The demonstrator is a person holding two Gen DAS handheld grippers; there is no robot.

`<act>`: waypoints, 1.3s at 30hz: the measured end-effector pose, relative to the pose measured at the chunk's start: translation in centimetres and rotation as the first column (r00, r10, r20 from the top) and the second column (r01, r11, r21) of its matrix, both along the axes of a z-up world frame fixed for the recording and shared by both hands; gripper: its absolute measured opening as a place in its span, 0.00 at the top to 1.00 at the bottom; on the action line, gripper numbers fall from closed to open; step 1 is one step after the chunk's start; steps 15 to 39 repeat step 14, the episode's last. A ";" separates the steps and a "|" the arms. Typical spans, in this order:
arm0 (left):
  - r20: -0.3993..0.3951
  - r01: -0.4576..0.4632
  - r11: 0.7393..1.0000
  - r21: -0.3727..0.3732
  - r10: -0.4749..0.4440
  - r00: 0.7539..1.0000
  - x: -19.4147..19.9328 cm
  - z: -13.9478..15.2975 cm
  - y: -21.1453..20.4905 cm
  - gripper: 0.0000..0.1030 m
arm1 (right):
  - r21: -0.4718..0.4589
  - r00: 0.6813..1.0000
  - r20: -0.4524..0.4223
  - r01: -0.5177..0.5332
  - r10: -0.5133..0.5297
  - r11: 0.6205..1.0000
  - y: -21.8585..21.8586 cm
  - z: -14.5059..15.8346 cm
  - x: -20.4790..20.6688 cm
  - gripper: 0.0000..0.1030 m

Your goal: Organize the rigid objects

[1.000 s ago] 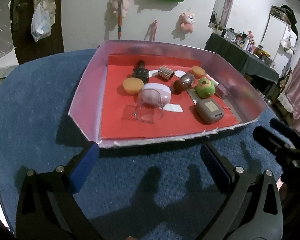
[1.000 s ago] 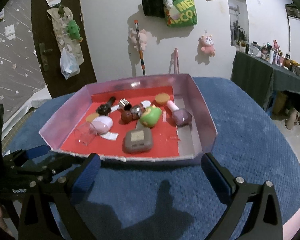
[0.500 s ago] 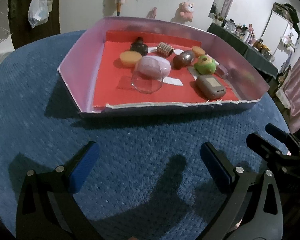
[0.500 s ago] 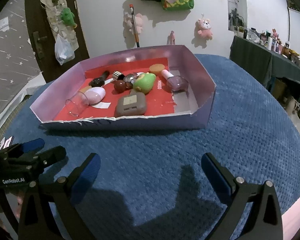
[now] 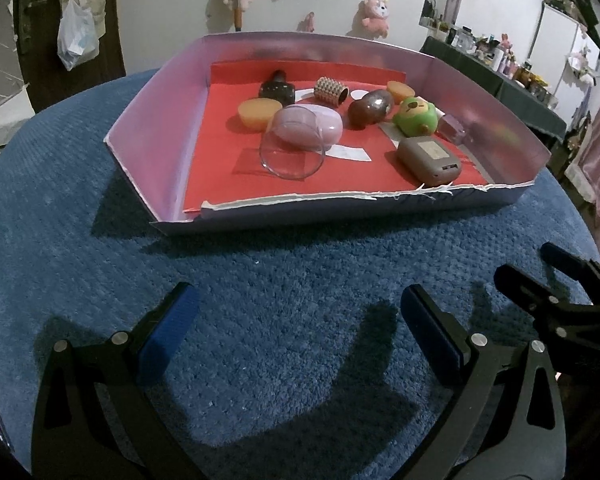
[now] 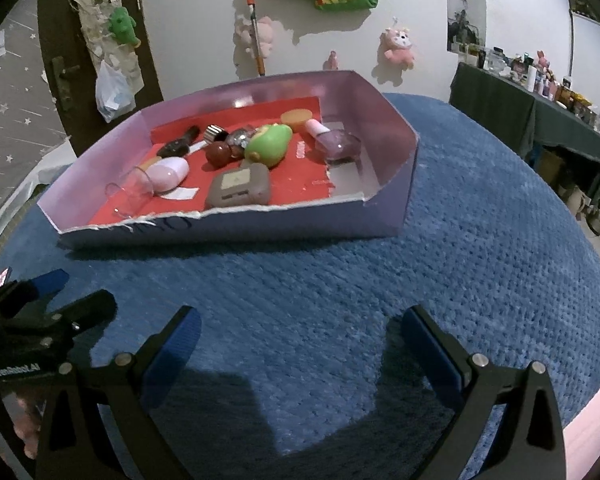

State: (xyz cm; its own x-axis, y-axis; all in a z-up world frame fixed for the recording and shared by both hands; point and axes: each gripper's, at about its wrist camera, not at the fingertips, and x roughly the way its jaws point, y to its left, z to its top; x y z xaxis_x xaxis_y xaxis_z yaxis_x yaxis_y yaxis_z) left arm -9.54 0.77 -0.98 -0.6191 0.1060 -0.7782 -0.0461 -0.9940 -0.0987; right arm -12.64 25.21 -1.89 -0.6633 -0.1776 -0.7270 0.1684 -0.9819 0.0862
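Both grippers hang open over the blue cloth, short of the tray.

The left gripper (image 5: 298, 320) and the right gripper (image 6: 298, 340) each have their blue-padded fingers spread wide with nothing between them, above the blue textured tablecloth (image 6: 480, 220) and apart from the shallow purple cardboard tray (image 5: 156, 116) with its red liner. All the small things lie inside the tray: a clear glass tumbler (image 5: 292, 152) tipped on its side against a pale pink oval case (image 5: 324, 130), a grey-brown earbud case (image 5: 428, 158) near the front edge, a green avocado-shaped toy (image 5: 414, 118), a shiny brown egg-like piece (image 5: 370, 108), two orange round pieces (image 5: 258, 112), a studded cylinder (image 5: 330, 90) and a purple nail polish bottle (image 6: 334, 144) by the right wall.
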 end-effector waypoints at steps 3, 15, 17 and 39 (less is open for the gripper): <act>-0.002 -0.003 1.000 0.001 0.003 1.000 0.0 0.0 0.0 0.00 | 0.008 1.000 -0.003 -0.001 0.001 1.000 -0.1 -0.1 0.0 0.00; 0.001 -0.004 1.000 -0.012 0.004 1.000 -0.2 -0.1 0.2 0.00 | 0.030 1.000 -0.010 -0.004 0.005 1.000 -0.2 -0.1 0.0 0.00; 0.001 -0.004 1.000 -0.012 0.004 1.000 -0.2 -0.1 0.2 0.00 | 0.030 1.000 -0.010 -0.004 0.005 1.000 -0.2 -0.1 0.0 0.00; 0.001 -0.004 1.000 -0.012 0.004 1.000 -0.2 -0.1 0.2 0.00 | 0.030 1.000 -0.010 -0.004 0.005 1.000 -0.2 -0.1 0.0 0.00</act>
